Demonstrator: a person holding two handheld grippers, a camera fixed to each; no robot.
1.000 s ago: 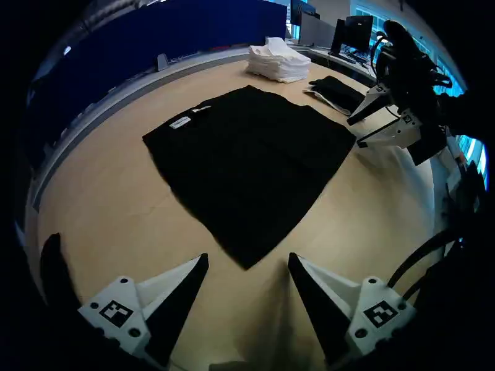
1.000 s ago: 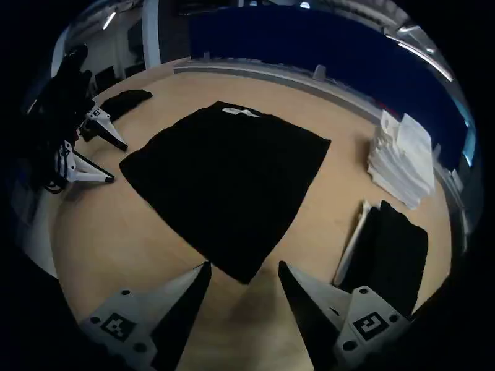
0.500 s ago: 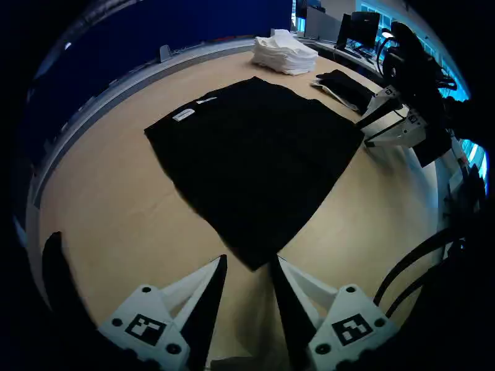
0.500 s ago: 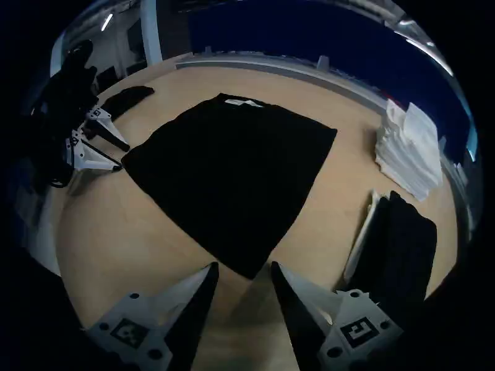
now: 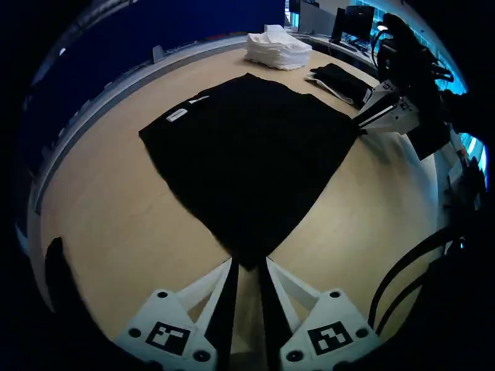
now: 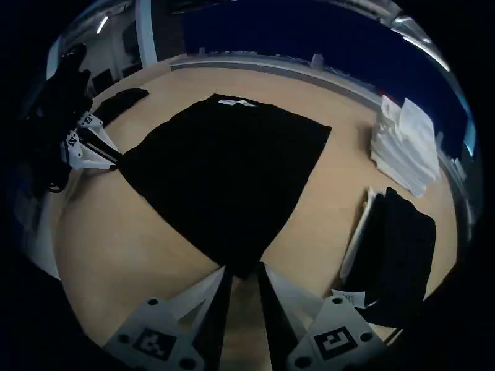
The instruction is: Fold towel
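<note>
Premises: open-plan office or lab space. Evidence: a broad pale wood worktop (image 5: 111, 204) backed by blue partition screens (image 5: 185, 25), computer monitors (image 5: 356, 21) at the far end, and a ceiling strip light (image 6: 102, 25) overhead.

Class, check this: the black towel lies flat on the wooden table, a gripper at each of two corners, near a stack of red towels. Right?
No. The stack of towels is white, not red, as the left gripper view shows. The black towel lies flat on the wooden table, with the left gripper and right gripper each at a corner.
</note>
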